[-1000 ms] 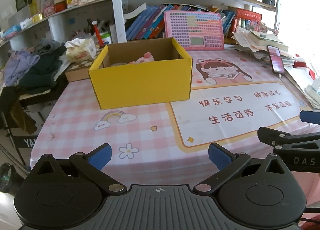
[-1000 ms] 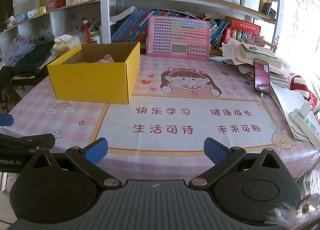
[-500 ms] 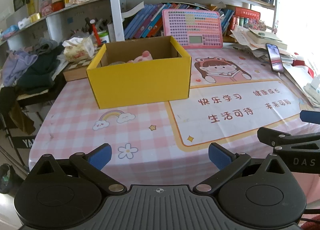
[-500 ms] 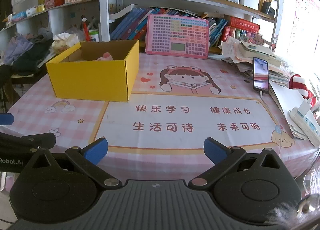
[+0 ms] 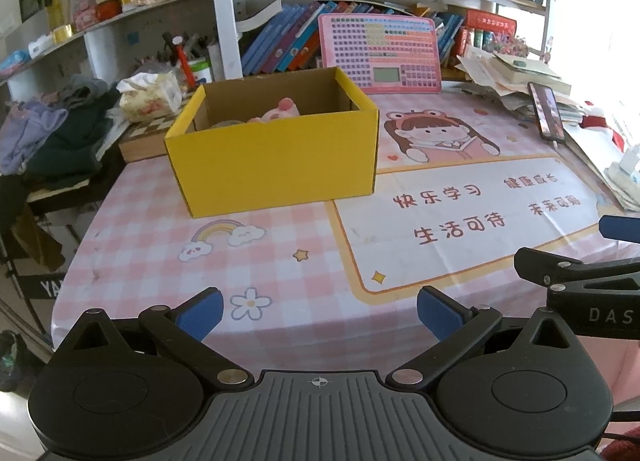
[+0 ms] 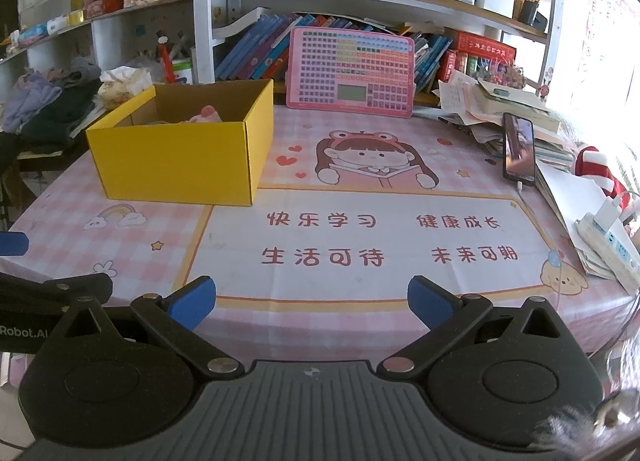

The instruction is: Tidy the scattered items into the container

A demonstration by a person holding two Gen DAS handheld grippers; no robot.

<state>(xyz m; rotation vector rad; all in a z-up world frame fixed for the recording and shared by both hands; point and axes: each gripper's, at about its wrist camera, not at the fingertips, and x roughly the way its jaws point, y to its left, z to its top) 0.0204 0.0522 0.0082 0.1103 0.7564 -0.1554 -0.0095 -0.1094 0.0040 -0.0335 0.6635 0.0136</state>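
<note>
Left wrist view: the left gripper [image 5: 318, 311] hangs at the near table edge, its 2 blue-padded fingers [image 5: 200, 313] spread wide and empty. The yellow cardboard box [image 5: 276, 161] stands upright on the pink printed tablecloth [image 5: 160, 233], well apart from the fingers; a pink plush toy [image 5: 280, 111] lies inside, only its top showing. The toy looks soft and light, so it should yield to a pinch across its body. Right wrist view: the right gripper [image 6: 312, 303] is likewise spread and empty. The box [image 6: 180, 169] sits far left; its thin card walls would flex, so a grip at a corner rim suits best. No loose item shows on the cloth here.
</note>
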